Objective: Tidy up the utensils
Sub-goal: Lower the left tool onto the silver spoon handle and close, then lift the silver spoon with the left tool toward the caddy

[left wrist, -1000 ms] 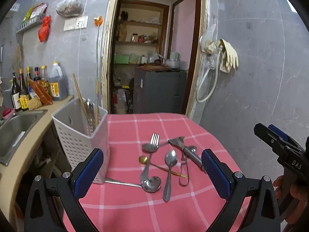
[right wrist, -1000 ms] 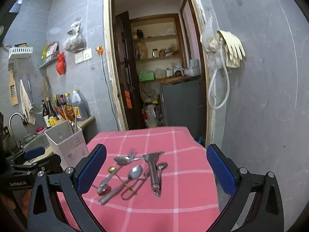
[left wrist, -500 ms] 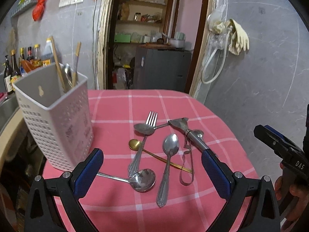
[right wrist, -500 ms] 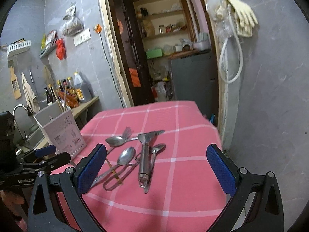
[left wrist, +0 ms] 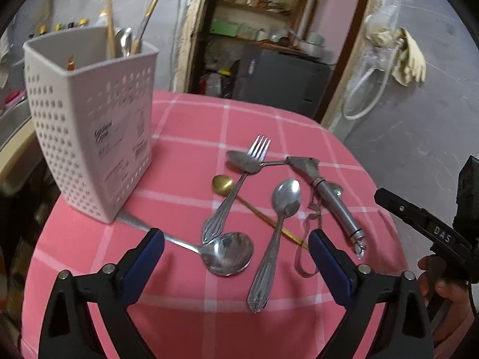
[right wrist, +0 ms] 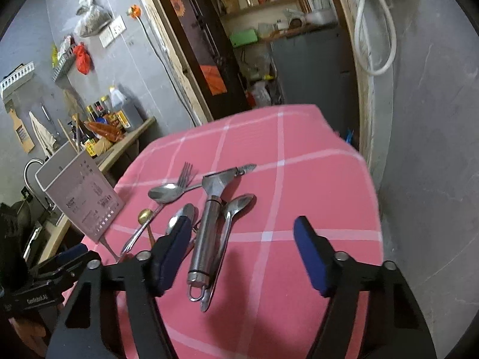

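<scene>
Both grippers over the loose utensils

My left gripper [left wrist: 236, 249] and right gripper [right wrist: 242, 243] have just been closing, gripping nothing; utensils [left wrist: 269, 191] lie scattered on the pink counter [left wrist: 185, 302], beside the white holder [left wrist: 89, 125].

- Both grippers have come down and closer to the pink checked tablecloth [left wrist: 185, 293], so the scattered cutlery fills more of each view than a second ago.
- The left gripper [left wrist: 236, 257] now hangs over the ladle [left wrist: 227, 252] and the long spoon [left wrist: 277, 230]; its jaws have just been closing slightly, nothing pressed between them.
- The right gripper [right wrist: 242, 254] has just been closing markedly, its jaws around the steel-handled tool [right wrist: 208, 230] without touching it.
- The white perforated utensil holder [left wrist: 89, 137] looms larger in the left view.
</scene>
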### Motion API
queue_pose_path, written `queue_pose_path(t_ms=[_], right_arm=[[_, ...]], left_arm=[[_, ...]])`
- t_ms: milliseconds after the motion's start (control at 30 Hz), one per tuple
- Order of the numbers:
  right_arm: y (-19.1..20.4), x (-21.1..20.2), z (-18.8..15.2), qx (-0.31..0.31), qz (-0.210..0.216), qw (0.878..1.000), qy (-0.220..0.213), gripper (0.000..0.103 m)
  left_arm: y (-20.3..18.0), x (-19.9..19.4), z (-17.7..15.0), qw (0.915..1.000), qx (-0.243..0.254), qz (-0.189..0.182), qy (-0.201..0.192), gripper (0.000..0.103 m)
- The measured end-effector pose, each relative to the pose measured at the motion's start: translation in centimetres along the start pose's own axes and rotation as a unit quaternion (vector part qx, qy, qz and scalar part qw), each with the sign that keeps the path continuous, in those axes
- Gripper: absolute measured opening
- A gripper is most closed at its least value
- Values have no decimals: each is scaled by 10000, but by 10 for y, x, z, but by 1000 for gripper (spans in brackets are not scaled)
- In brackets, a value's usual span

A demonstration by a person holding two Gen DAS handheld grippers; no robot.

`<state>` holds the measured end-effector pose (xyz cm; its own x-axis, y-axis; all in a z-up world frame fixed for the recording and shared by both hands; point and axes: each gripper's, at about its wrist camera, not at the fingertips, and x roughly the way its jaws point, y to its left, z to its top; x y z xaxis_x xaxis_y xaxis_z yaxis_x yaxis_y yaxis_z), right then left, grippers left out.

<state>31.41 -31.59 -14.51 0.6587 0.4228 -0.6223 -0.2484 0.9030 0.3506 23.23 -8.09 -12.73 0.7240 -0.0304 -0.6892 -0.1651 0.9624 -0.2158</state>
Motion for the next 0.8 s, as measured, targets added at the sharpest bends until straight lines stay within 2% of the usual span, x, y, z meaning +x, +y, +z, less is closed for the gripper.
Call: queue_pose_path(t_ms=[100,233,367,567,700,800], right_arm=[[-2,15,0,73,32,9998,160,52],[3,35,2,93,-1,9990,435,36],[9,51,6,85,44,9975,698,33],[12,78,11,367,397,9914,1192,32],[7,95,13,741,623,9855,1395,32],[3,110,13,1105,767,9777,1612,32]], left_arm=[[-4,8,-2,9999,24,92,119,83],[-9,18,-3,9994,135,176,269,64],[-13,22,-5,9987,278,208,379,46],[-18,30,-4,9969,416,303,592,22],[-19,34,-3,9963,451,276,683,19],[-22,34,-4,9957,564,254,692,11]])
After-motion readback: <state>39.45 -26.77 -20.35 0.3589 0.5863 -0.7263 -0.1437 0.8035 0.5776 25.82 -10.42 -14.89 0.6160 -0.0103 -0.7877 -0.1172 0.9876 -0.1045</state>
